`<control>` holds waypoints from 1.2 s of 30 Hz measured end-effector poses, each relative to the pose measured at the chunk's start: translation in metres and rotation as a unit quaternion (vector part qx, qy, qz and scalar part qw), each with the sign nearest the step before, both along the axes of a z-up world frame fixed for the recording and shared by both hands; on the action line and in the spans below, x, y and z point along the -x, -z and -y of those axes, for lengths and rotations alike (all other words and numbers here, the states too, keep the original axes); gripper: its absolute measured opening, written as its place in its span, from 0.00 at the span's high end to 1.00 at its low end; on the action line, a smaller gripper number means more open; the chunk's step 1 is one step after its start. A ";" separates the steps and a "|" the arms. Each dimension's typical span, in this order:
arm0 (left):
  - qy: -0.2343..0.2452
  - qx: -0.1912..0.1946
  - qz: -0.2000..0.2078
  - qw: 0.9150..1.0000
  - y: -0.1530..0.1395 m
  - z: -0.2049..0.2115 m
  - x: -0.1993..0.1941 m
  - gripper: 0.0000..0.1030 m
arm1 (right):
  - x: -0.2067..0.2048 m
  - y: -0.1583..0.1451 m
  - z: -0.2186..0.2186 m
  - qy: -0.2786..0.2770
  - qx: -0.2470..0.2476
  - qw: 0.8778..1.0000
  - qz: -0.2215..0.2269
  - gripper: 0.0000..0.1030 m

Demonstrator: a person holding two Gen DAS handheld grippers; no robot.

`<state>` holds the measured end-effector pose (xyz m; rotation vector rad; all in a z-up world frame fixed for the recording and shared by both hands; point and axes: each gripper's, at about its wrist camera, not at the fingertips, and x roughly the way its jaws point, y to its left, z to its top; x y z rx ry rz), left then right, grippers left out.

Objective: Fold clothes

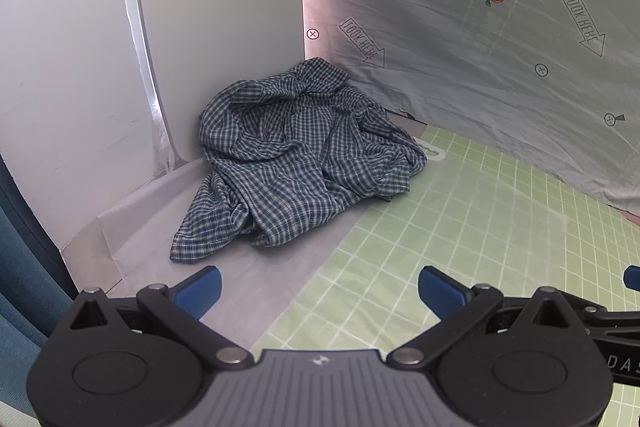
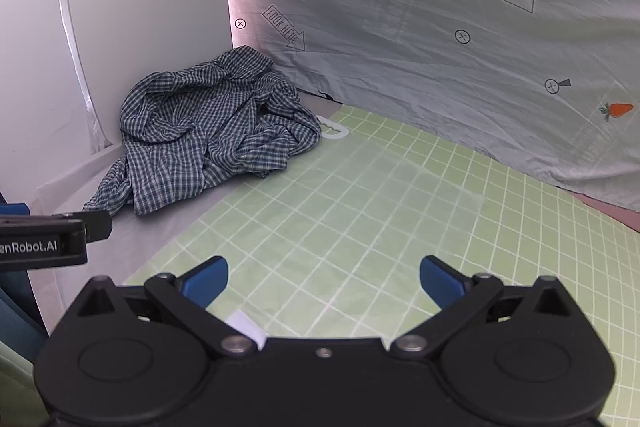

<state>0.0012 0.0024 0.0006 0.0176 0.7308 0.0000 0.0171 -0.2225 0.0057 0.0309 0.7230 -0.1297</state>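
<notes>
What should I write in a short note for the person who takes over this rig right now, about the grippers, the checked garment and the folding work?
Left gripper: open, holding nothing, above the table in front of the garment.
Right gripper: open, holding nothing, over the green grid mat.
Checked garment: crumpled in a heap in the far left corner, against the white panel, partly on the mat's edge. A white hanger lies just behind it.
Done: nothing folded yet.
Left: pull the garment onto the mat, spread it flat, then fold it.
</notes>
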 end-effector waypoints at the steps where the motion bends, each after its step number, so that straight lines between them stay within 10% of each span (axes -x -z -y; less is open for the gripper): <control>1: -0.001 0.000 0.000 1.000 0.000 -0.002 -0.001 0.00 | 0.000 0.000 0.000 0.000 0.000 1.000 0.000 0.00; 36: -0.011 -0.009 -0.010 1.000 0.002 0.008 0.000 0.00 | -0.001 0.001 0.006 -0.007 -0.003 1.000 -0.007 0.00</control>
